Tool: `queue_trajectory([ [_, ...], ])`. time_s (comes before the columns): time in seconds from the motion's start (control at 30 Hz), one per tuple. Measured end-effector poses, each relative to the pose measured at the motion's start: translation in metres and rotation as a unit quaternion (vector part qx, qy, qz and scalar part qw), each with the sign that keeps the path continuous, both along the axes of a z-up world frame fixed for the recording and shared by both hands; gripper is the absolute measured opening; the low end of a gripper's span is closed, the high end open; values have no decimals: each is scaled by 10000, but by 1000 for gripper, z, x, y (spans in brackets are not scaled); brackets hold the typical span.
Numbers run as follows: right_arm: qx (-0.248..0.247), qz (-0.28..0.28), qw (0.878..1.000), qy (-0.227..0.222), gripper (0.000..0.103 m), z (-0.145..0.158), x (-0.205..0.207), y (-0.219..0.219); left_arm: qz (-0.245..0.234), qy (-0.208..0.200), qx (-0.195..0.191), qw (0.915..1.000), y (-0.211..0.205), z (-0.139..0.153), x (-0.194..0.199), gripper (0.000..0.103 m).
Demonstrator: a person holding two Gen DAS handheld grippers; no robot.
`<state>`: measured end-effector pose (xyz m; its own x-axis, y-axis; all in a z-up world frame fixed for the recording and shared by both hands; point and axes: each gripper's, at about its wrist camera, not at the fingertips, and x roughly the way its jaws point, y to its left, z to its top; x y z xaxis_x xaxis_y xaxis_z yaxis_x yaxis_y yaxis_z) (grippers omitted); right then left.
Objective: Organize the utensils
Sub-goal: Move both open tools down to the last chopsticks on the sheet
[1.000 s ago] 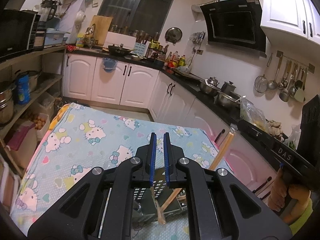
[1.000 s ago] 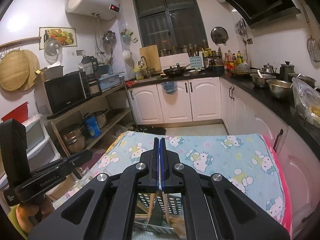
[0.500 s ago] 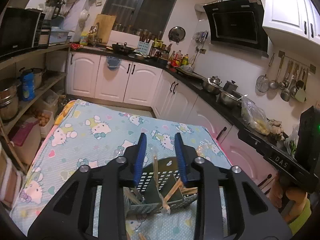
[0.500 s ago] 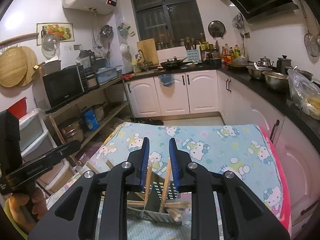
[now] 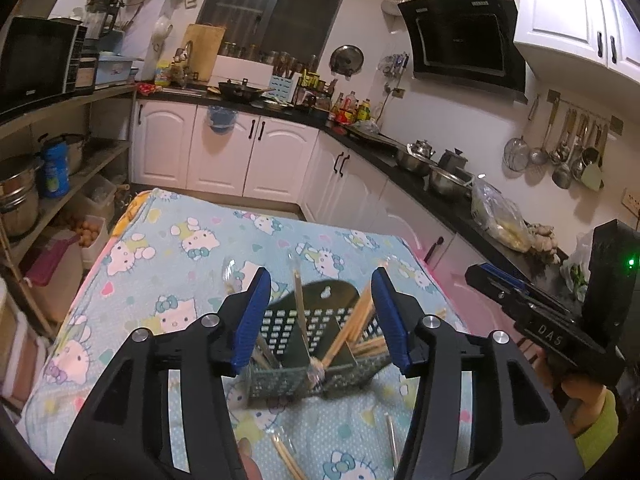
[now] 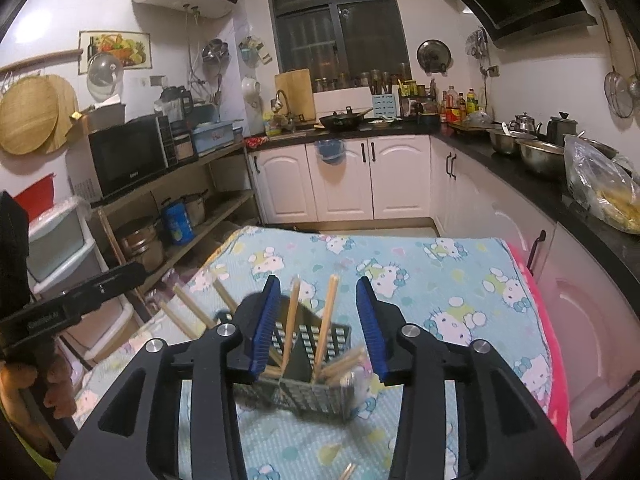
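Observation:
A dark green perforated utensil caddy stands on the table, holding wooden chopsticks and a metal utensil. It also shows in the right wrist view with chopsticks sticking up. My left gripper is open and empty, above and just before the caddy. My right gripper is open and empty, framing the caddy likewise. Loose chopsticks and a metal utensil lie on the cloth near me.
The table wears a Hello Kitty cloth. White cabinets and a black counter with pots run along the right. Shelves with pots and a microwave stand left. The other handheld gripper appears at the right and at the left.
Both grippers have opened from shut to wide open and pulled back, so the caddy and its chopsticks now show between the fingers.

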<state>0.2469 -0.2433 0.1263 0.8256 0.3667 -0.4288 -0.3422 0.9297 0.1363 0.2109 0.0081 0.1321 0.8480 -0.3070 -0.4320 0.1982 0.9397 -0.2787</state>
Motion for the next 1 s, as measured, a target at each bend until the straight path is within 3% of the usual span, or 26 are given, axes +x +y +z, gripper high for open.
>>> queue_trajectory([
  [0.67, -128, -61, 9994, 322, 50, -42, -45, -18, -23, 387, 38, 9992, -4, -39, -37, 57],
  [0.87, -129, -45, 9989, 448, 54, -56, -58, -19, -7, 536, 28, 9986, -1, -56, -49, 65],
  [1.0, -155, 8, 9984, 545, 55, -66, -65, -18, 15, 655, 75, 9978, -1, -67, -56, 79],
])
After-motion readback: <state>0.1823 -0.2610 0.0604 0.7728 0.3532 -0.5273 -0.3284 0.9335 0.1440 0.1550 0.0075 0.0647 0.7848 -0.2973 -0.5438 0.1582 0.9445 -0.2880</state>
